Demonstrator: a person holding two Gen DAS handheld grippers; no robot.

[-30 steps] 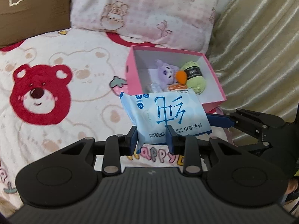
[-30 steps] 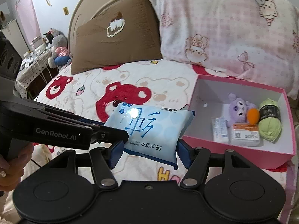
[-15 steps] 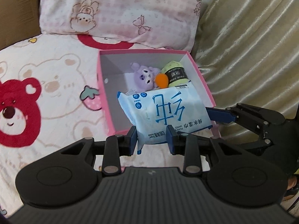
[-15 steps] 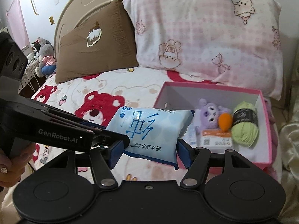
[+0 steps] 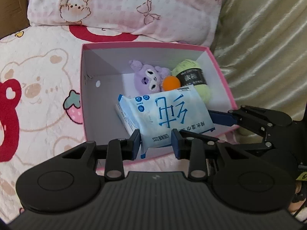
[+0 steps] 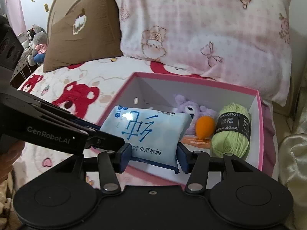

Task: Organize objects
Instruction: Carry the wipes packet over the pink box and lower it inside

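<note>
The pale blue soft plastic pack of wet wipes [image 5: 165, 115] hangs over the open pink cardboard box [image 5: 220, 69], above its near half and clear of the floor. Both tools hold it: the left gripper [image 5: 155, 140] pinches the pack's near edge between its blue pads, and the right gripper [image 6: 153, 153] has its jaws pressed against the pack's two short sides.

Inside the box, toward the far wall, lie a purple plush toy [image 5: 147, 75], an orange teardrop sponge [image 6: 204, 126] and a light green ball of yarn [image 6: 231, 134].

Risks, as judged: the pack is limp and slick, so uneven release could tip it onto the box's near rim. Lowering too far toward the far wall would crush the sponge or displace the yarn.
</note>
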